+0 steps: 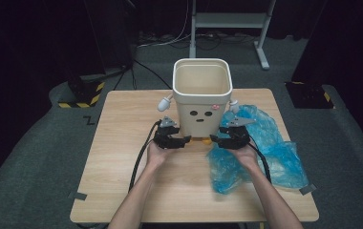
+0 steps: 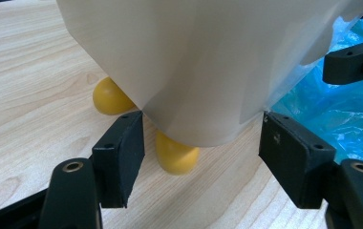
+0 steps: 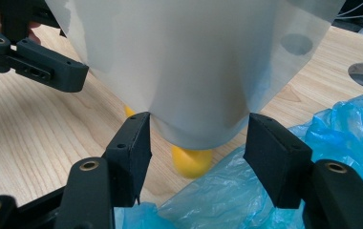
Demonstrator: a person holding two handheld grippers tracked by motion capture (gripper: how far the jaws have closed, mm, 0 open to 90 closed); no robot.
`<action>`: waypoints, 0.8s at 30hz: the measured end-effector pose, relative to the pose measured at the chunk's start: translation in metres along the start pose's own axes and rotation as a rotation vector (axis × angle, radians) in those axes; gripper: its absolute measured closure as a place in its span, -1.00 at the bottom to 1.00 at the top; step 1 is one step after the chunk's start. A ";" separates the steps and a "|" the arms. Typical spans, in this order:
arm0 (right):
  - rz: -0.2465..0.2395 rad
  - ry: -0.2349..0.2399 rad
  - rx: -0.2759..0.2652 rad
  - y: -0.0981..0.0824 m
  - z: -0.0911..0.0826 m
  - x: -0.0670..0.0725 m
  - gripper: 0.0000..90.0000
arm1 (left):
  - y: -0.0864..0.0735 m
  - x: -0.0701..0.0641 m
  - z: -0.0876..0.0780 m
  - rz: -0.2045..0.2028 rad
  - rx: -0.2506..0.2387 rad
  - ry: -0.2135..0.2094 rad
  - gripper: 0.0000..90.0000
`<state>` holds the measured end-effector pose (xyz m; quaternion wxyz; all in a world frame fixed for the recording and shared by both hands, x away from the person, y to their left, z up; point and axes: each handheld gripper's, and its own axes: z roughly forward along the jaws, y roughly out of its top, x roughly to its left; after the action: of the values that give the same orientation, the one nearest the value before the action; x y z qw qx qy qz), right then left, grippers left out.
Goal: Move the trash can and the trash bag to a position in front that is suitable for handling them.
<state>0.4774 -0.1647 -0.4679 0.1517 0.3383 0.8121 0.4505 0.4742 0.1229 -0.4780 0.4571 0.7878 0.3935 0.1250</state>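
The cream bin (image 1: 202, 95) with a face and small yellow feet (image 2: 176, 153) stands upright near the middle of my wooden worktop (image 1: 122, 157). My left claw (image 1: 174, 138) straddles the bin's near left bottom corner, my right claw (image 1: 223, 138) its near right corner; both stand wide, and I cannot tell whether the pads press. A crumpled blue plastic bag (image 1: 275, 152) lies right of the bin. Grey carpet (image 1: 36, 157) surrounds the worktop; a white metal stand (image 1: 229, 21) rises behind the bin before dark curtains.
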 end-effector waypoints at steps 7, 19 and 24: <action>0.111 -0.067 -0.004 -0.024 -0.014 -0.018 -0.24 | 0.001 0.002 -0.010 -0.023 -0.018 0.004 -0.34; 0.184 -0.298 0.090 -0.061 -0.017 -0.045 -0.28 | 0.008 -0.009 -0.039 0.006 -0.095 0.016 -0.18; 0.222 -0.350 0.106 -0.070 -0.019 -0.053 -0.35 | 0.009 -0.010 -0.045 0.008 -0.095 0.023 -0.22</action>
<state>0.4765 -0.2385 -0.5191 0.2218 0.5062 0.7538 0.3553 0.4477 0.1412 -0.4440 0.4888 0.7653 0.3892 0.1547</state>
